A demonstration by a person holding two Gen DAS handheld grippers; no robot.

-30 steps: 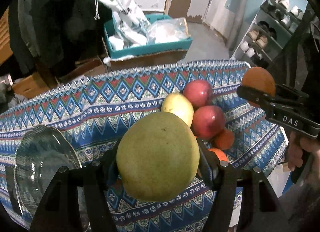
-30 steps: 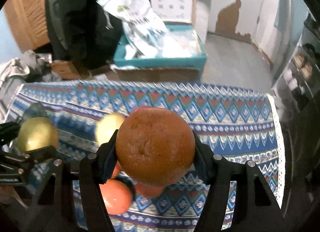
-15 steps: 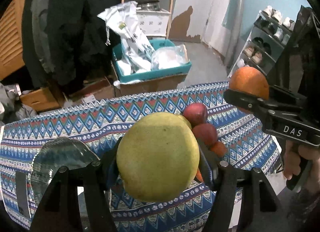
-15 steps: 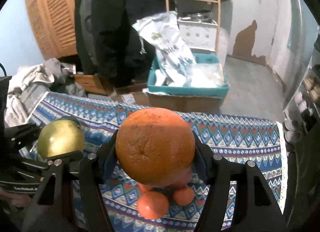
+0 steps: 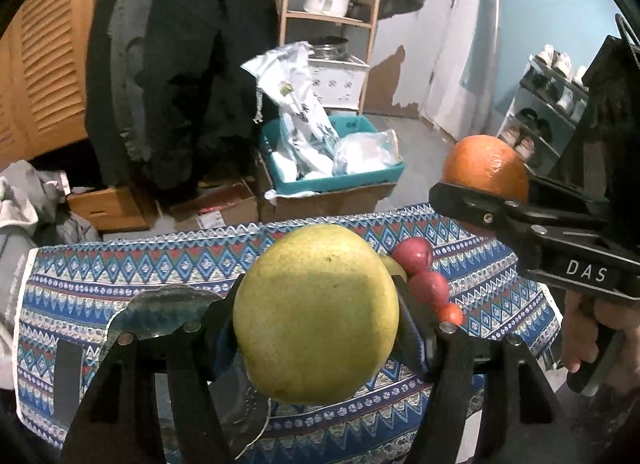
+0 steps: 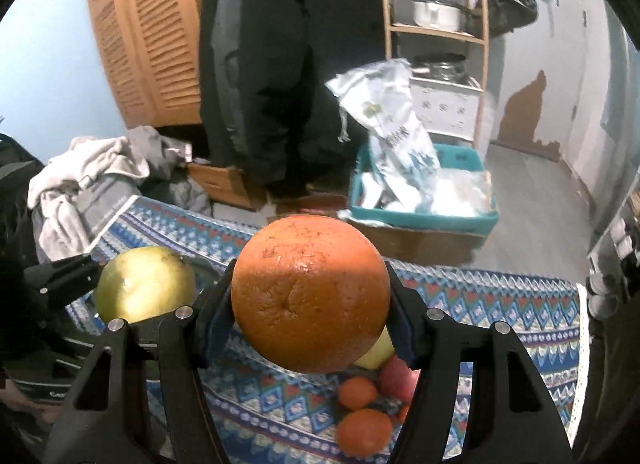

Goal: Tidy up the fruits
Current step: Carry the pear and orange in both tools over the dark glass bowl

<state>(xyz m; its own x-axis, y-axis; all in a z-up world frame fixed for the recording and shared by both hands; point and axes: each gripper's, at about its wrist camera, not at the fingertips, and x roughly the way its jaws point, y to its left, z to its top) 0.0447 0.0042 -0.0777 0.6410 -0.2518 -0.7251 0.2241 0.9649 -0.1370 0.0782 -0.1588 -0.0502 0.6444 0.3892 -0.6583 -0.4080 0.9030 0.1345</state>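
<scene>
Both grippers are loaded: the left gripper [image 5: 316, 320] is clamped on a big green-yellow fruit [image 5: 316, 314], the right gripper [image 6: 310, 296] on an orange [image 6: 310, 292], both held up above the glass plate [image 5: 160, 308]. Rest of the fruit pile [image 5: 426, 280] sits right of the plate, so sorting looks barely started.

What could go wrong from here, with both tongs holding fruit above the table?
1. The left tongs pinch the large yellow-green fruit only at its sides, well above the patterned tablecloth; if the round fruit slips, it would likely roll off.
2. The same goes for the orange in the right tongs, which hangs over the small oranges and red apple.
3. The glass plate lies under the left tongs; a hard set-down may chip it.
</scene>
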